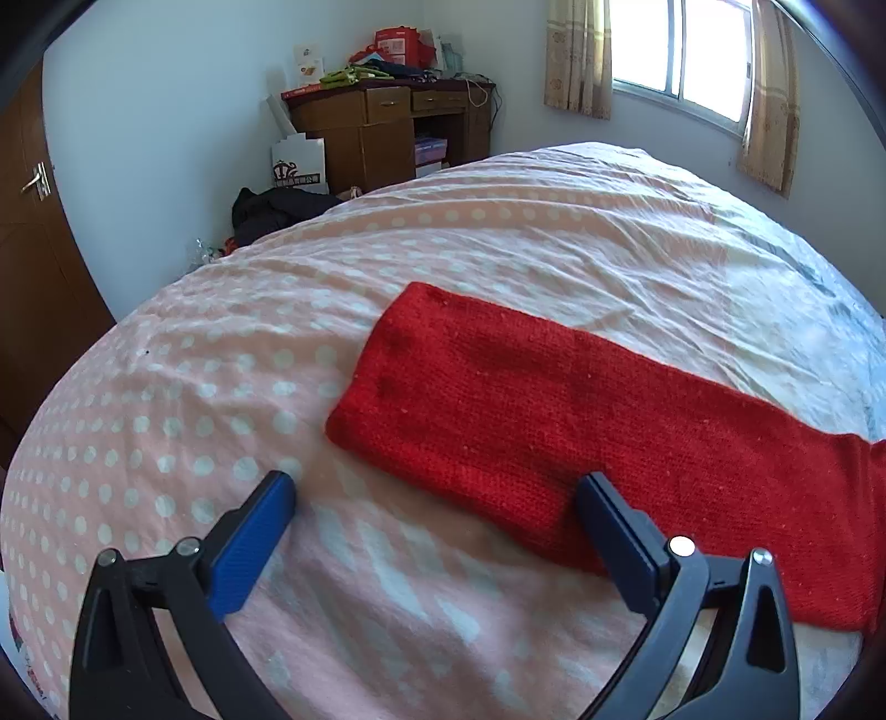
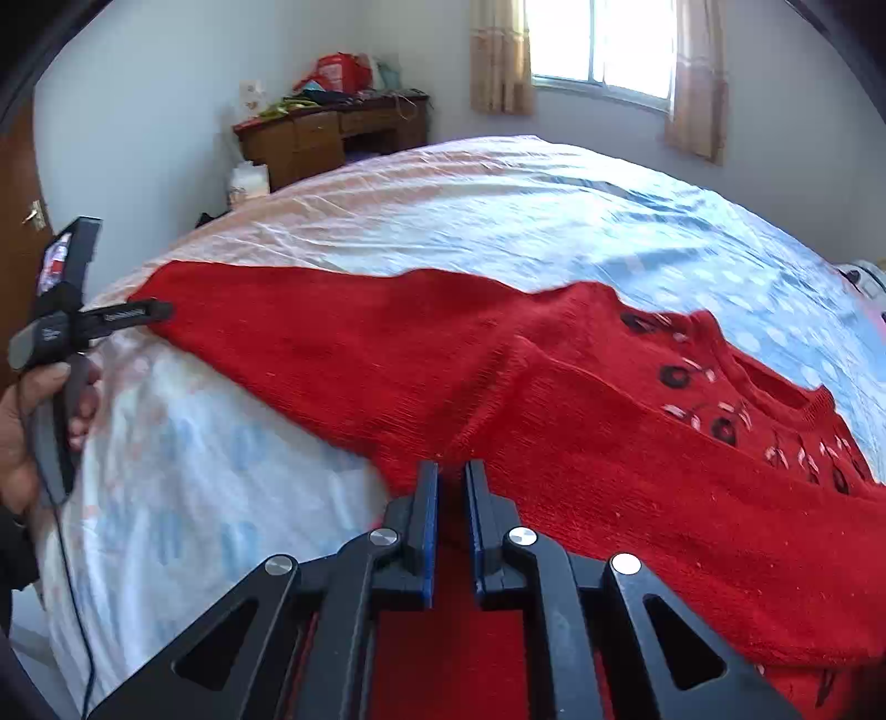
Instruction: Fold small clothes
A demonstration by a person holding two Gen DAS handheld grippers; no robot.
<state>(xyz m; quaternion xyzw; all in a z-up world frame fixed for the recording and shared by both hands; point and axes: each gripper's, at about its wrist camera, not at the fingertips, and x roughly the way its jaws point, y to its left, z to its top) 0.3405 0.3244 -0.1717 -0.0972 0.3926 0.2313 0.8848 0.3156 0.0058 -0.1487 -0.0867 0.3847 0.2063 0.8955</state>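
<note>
A red knit sweater with dark flower motifs near its collar lies flat on the bed. One sleeve stretches out straight, its cuff end toward the far left. My left gripper hovers wide open at the sleeve's near edge: one finger stands over the sheet, the other over the red knit, with nothing pinched. My right gripper is shut on the sweater's edge where the sleeve meets the body, and the fabric wrinkles toward its tips. A person's hand holds the left tool at the cuff.
The bed has a pink and pale blue dotted sheet and fills most of both views. A cluttered wooden desk stands in the far corner, with a paper bag and dark bundle on the floor. A door is left, a curtained window right.
</note>
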